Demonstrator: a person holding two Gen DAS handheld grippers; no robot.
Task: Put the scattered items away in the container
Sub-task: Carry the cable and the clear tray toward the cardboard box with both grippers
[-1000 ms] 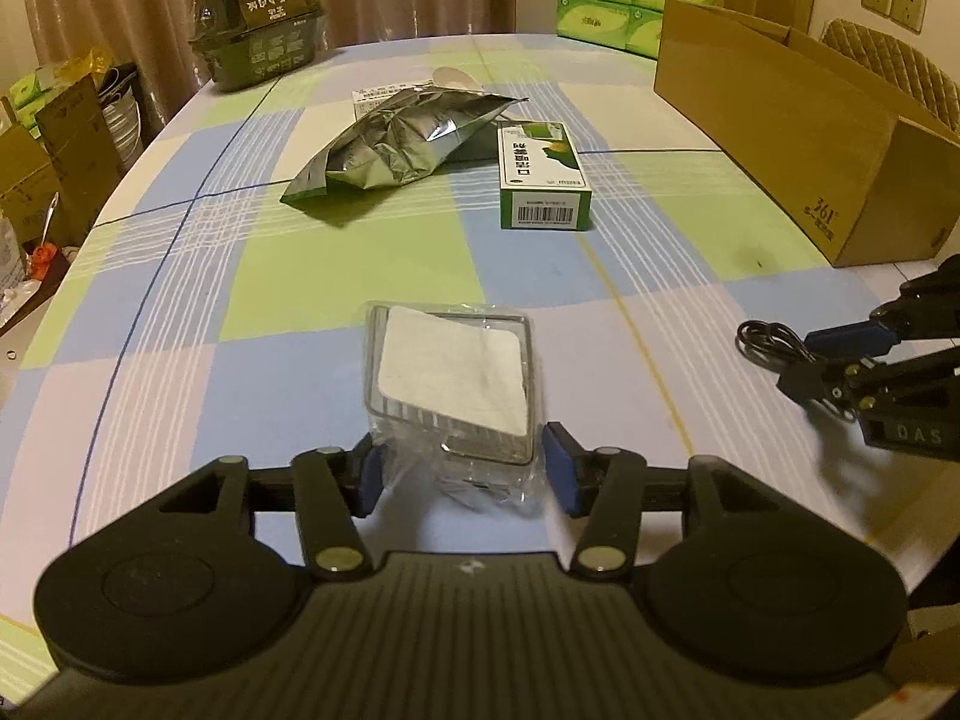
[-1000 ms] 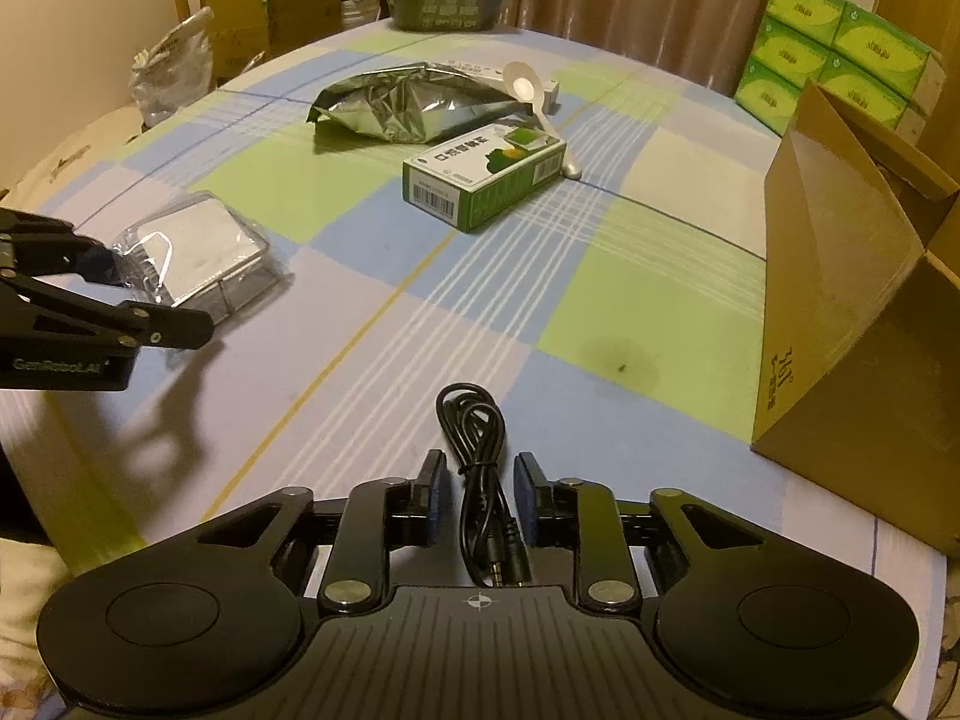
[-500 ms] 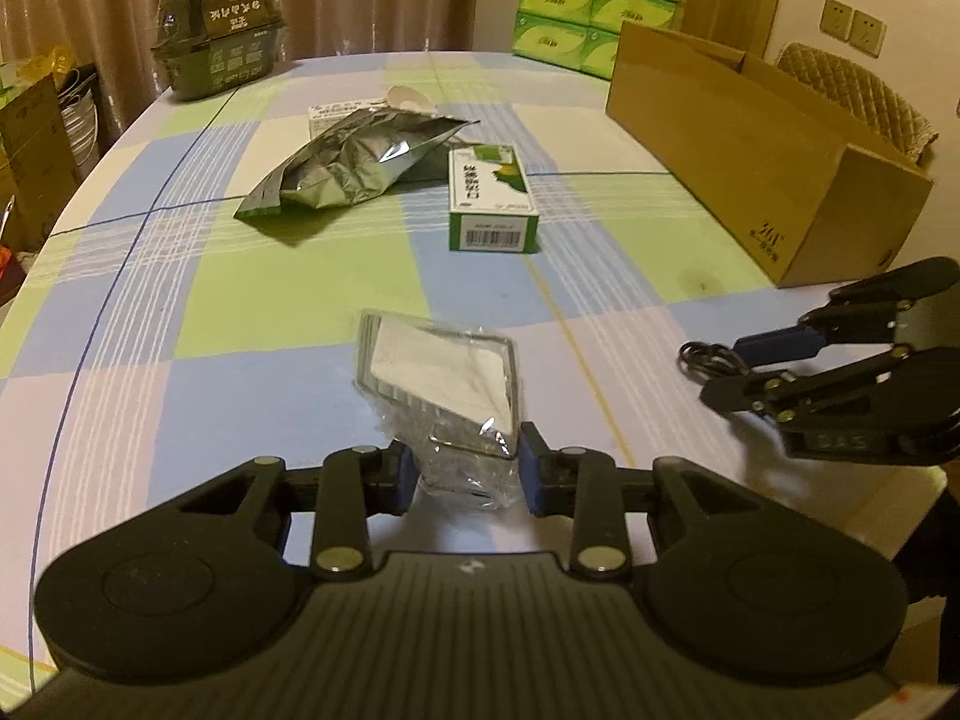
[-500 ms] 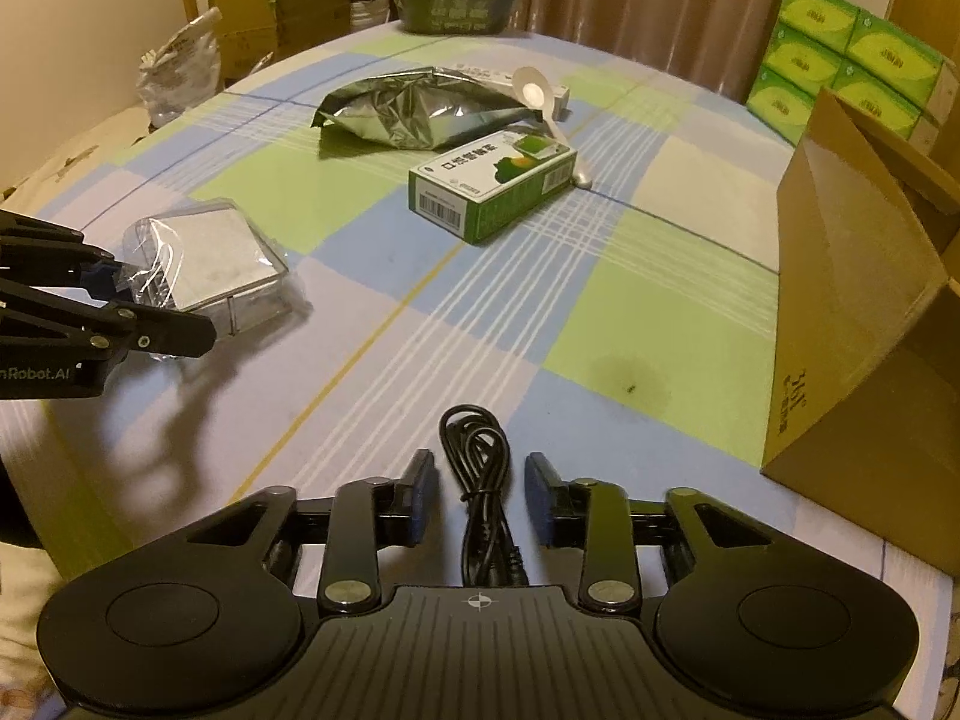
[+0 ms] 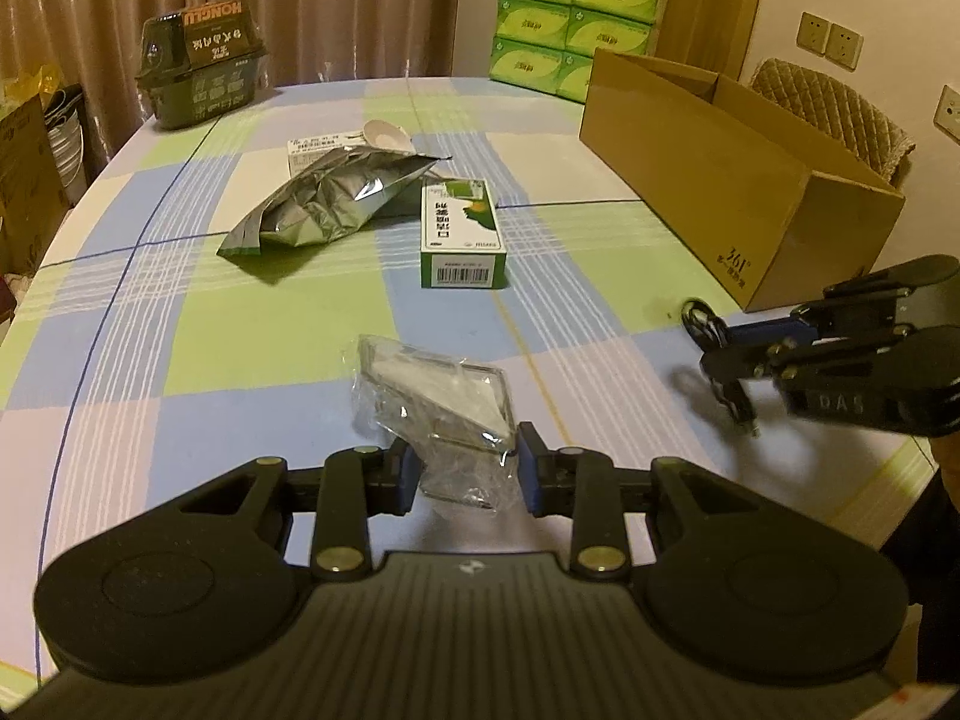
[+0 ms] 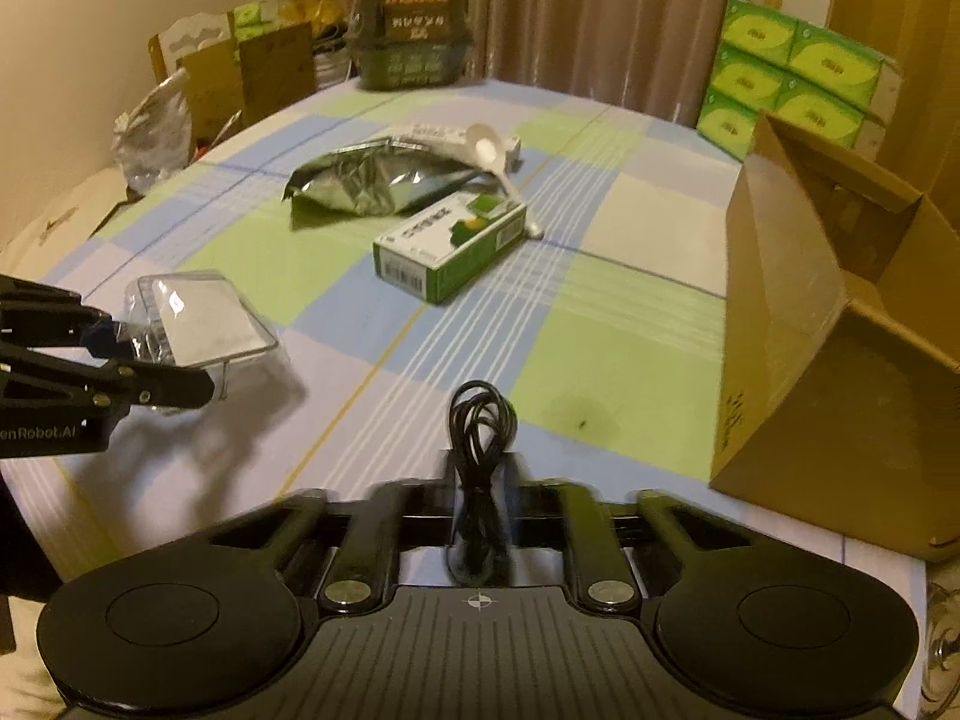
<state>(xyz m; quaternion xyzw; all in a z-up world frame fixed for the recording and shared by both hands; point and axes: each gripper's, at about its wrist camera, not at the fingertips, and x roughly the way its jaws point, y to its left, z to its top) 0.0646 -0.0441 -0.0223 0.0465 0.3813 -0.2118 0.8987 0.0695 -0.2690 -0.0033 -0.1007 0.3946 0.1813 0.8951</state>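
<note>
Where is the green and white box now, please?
The green and white box lies mid-table, beside the silver foil bag, left of the cardboard box.

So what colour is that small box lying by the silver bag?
Green and white small box, clearest in the left wrist view.

Green-and-white box (image 5: 461, 234), silver pouch (image 5: 327, 204), black cable (image 6: 480, 432), pastel-checked tablecloth (image 5: 252, 324), brown carton (image 5: 738, 192)
</note>
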